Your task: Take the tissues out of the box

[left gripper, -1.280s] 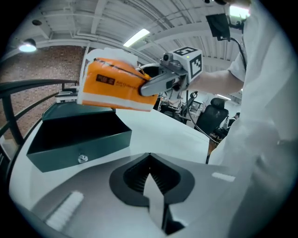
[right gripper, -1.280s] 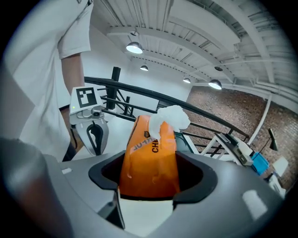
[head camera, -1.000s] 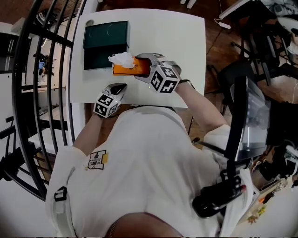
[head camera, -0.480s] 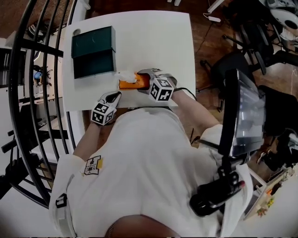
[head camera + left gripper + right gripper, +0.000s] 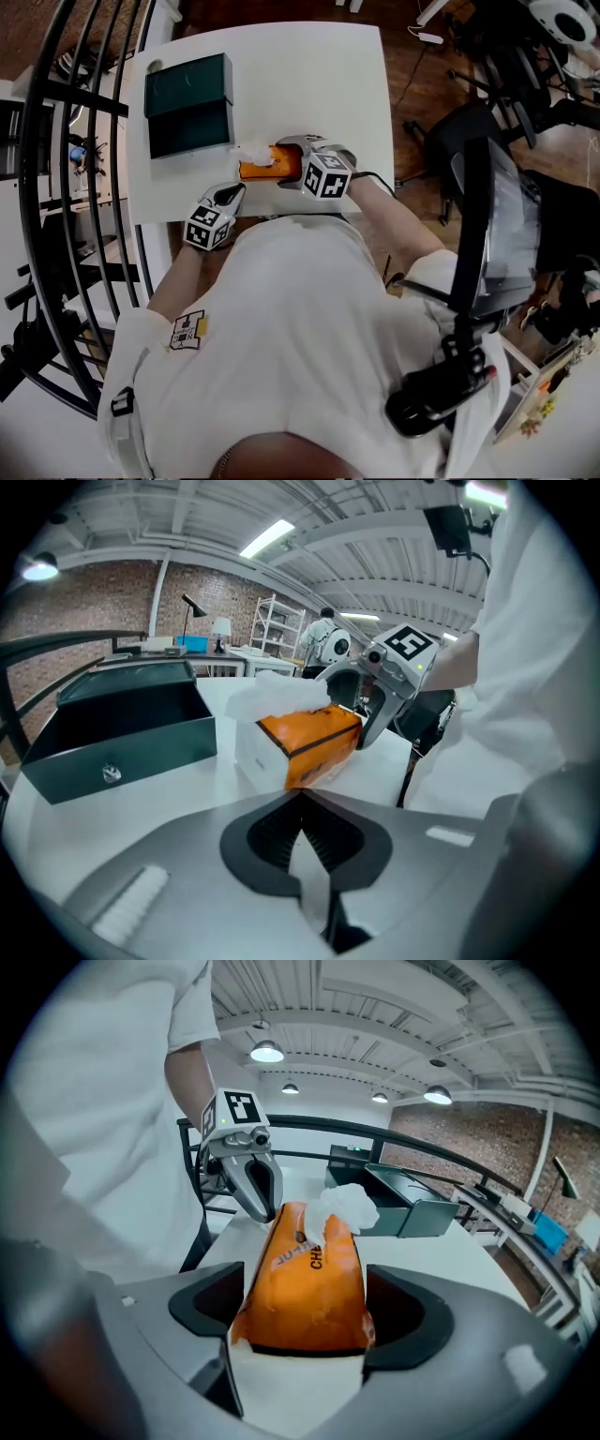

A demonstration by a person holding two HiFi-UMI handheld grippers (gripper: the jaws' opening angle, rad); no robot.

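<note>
An orange tissue pack (image 5: 272, 167) lies on the white table (image 5: 309, 84), and a white tissue (image 5: 251, 155) sticks out of its far end. My right gripper (image 5: 281, 161) straddles the near end of the pack (image 5: 309, 1279). Its jaws are opening, and both pads still touch the pack's sides. The tissue (image 5: 345, 1206) puffs up beyond them. My left gripper (image 5: 234, 192) rests at the table's front edge, shut and empty, just short of the pack (image 5: 314, 738). Its jaw tips (image 5: 300, 799) meet.
A dark green open box (image 5: 187, 103) stands on the table's far left, close behind the pack. A black railing (image 5: 84, 141) runs along the table's left side. Chairs and cables (image 5: 487, 103) crowd the floor to the right.
The head camera has shifted a little. Both grippers and the pack keep nearly the same places relative to the green box.
</note>
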